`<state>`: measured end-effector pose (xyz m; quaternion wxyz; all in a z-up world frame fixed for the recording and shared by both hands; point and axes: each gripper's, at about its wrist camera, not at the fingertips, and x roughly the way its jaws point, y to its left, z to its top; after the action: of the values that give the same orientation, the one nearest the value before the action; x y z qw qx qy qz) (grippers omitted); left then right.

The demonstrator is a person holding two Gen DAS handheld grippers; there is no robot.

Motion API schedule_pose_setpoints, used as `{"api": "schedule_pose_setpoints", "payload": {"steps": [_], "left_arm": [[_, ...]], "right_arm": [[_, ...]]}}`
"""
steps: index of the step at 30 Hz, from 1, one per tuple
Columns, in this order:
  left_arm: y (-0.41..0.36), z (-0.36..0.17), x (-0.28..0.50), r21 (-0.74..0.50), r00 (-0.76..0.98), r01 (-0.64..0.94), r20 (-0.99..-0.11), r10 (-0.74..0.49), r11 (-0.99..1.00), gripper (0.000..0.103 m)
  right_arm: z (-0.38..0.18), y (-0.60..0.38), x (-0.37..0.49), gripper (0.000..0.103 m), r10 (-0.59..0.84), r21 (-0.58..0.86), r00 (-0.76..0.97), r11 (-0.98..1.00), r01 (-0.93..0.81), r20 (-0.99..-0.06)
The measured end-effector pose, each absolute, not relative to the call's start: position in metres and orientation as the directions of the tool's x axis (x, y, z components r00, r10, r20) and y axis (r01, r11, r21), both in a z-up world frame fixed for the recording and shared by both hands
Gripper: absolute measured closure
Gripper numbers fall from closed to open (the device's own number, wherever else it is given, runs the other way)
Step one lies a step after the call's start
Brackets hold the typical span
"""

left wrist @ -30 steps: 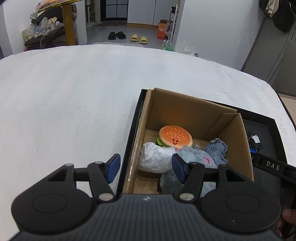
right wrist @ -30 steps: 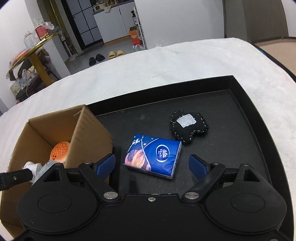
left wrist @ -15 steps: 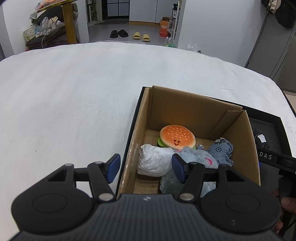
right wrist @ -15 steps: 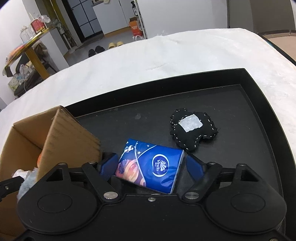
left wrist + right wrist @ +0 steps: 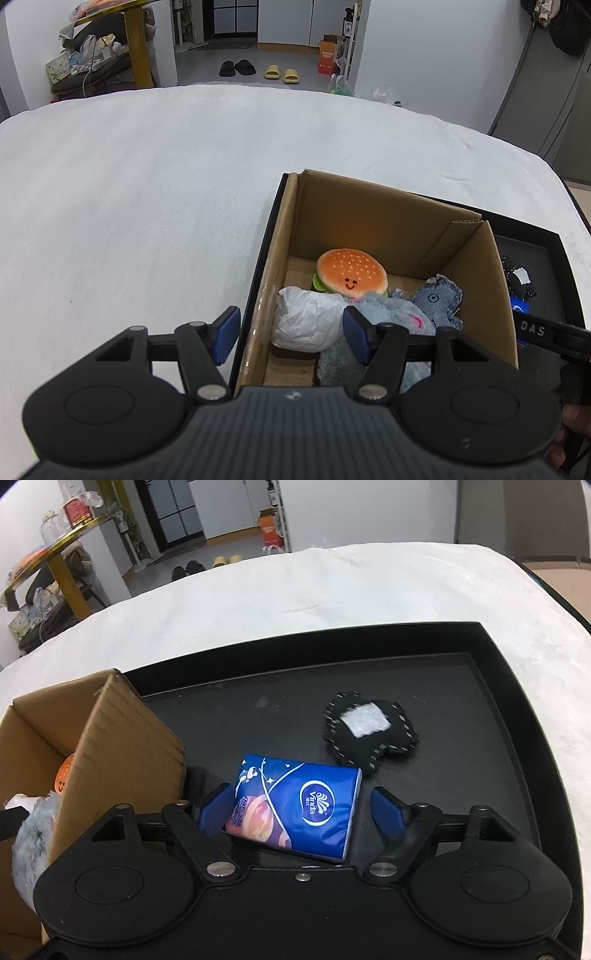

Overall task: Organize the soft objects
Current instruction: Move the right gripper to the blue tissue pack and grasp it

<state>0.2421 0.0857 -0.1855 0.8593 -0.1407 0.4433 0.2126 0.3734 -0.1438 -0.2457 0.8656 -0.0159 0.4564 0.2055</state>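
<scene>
A blue tissue pack point(image 5: 295, 808) lies on the black tray point(image 5: 517, 746). My right gripper point(image 5: 301, 812) is open, its pads on either side of the pack; the left pad touches it, the right pad stands a little apart. A black stitched soft toy point(image 5: 369, 734) lies just beyond. The cardboard box point(image 5: 369, 218) stands at the tray's left end and holds a burger plush point(image 5: 351, 273), a white crumpled bundle point(image 5: 306, 321), a grey fluffy plush point(image 5: 384, 314) and a denim toy point(image 5: 439, 299). My left gripper point(image 5: 291, 332) is open and empty, straddling the box's near-left wall.
The tray sits on a white cloth-covered table point(image 5: 129, 184). The box wall point(image 5: 122, 746) stands close to the left of my right gripper. The right gripper's arm point(image 5: 546, 332) shows at the right of the left wrist view.
My right gripper has moved forward and down, so the tissue pack now lies between its pads. The left gripper has shifted only slightly.
</scene>
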Motion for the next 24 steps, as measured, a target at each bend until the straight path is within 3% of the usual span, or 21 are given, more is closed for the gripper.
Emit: {"api": "schedule_pose_setpoints", "payload": {"steps": [12,18,24], "left_arm": [[0.088,-0.183,0.238,-0.066,0.525,-0.492,-0.818,0.235,0.868,0.043],[0.088,-0.182,0.237,-0.064,0.526,-0.493,-0.817,0.238,0.868,0.043],[0.085,-0.183,0.239,-0.058,0.521,-0.487,-0.820,0.236,0.871,0.043]], "right_arm": [[-0.241,-0.179,0.360,0.031,0.270,0.108,0.523,0.941,-0.320,-0.809],[-0.237,-0.189,0.353,0.014,0.249,0.104,0.537,0.953,-0.286,-0.806],[-0.242,-0.179,0.355,0.013,0.269,0.128,0.523,0.948,-0.291,-0.809]]}}
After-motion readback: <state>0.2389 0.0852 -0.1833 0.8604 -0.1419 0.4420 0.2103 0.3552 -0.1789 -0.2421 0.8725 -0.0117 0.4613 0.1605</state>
